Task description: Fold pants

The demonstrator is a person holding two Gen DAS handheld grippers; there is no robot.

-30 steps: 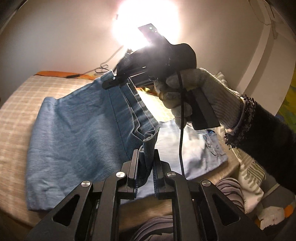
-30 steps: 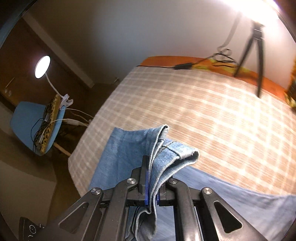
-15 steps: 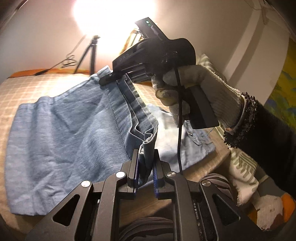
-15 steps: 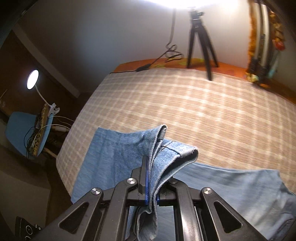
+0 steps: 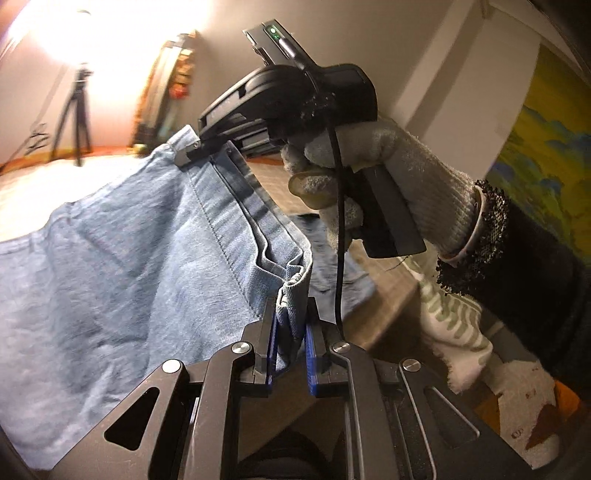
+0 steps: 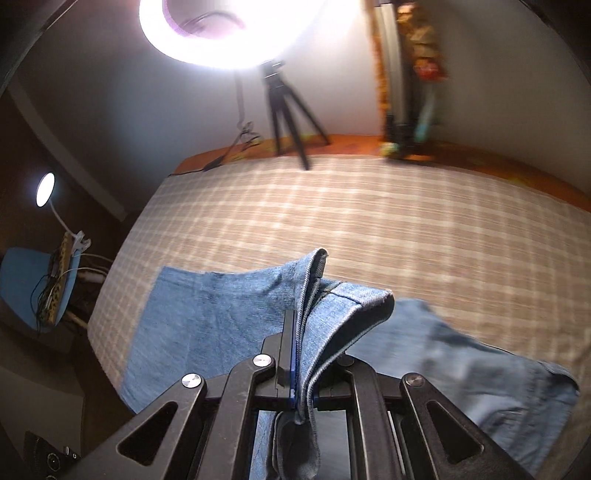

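Now both grippers pinch the blue jeans (image 5: 122, 258) and hold one edge of them lifted above the bed (image 6: 406, 229), which has a beige checked cover. The left gripper (image 5: 290, 332) has its jaws pressed on a bunched corner of the denim hem; the cloth fills the narrow gap between the blue pads. In the left wrist view the right gripper (image 5: 192, 153) is seen further away and higher, and its tip clamps the other corner of the same edge. A hand in a grey knitted glove (image 5: 388, 184) with a dark sleeve (image 5: 535, 266) holds its handle, and a black cable (image 5: 340, 240) hangs down from it. Between the two grippers the edge of the jeans is stretched, with a stitched seam running along it. The rest of the cloth falls away to the left and lies on the bed.

In the right wrist view the right gripper (image 6: 303, 373) has its jaws closed on folded denim, and a thick hem stands up above the fingers and bends to the right. Below it more of the jeans lies flat on the cover. Behind the bed a black tripod (image 6: 288, 110) stands under a very bright ring light (image 6: 221, 33). At the left, beside the bed, a small lamp (image 6: 46, 188) shines above a blue chair (image 6: 22, 280).
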